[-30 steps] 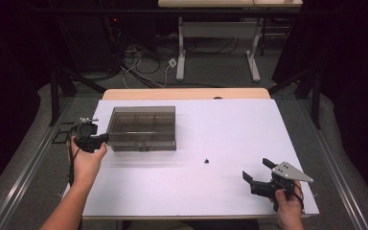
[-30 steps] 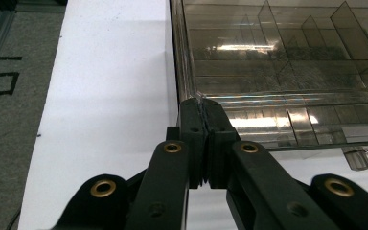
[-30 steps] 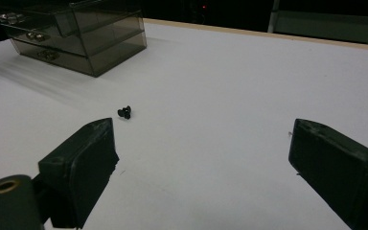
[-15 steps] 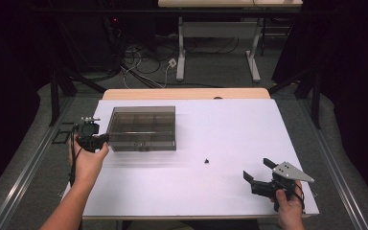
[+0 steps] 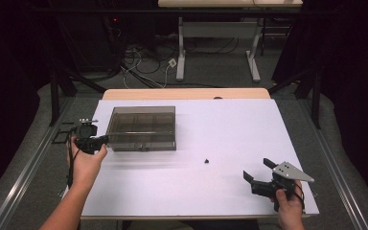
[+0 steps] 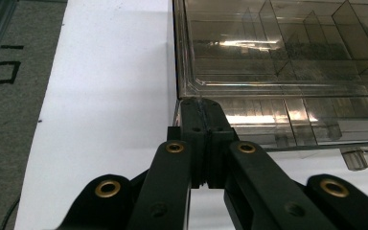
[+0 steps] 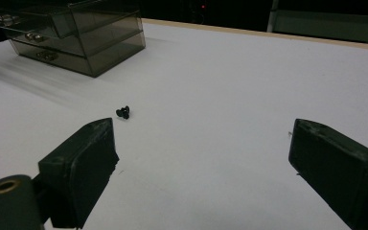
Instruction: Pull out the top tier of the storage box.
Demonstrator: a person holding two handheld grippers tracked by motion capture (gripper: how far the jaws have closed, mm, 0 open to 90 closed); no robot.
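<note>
High view: left gripper [image 5: 100,140] clenched at organiser box [image 5: 143,127] corner, nine o'clock; right gripper [image 5: 259,171] released, five o'clock; black screw [image 5: 206,161] unstowed on surface [image 5: 220,124].

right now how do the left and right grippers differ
The left gripper has its jaws shut, tips pressed against the corner of the smoky clear box; the right gripper has its jaws spread wide with nothing between them. The left sits at the table's left edge by the box; the right is at the near right, on open table, with a small black screw ahead of it. Both are black, two-jawed and hand-held.
</note>
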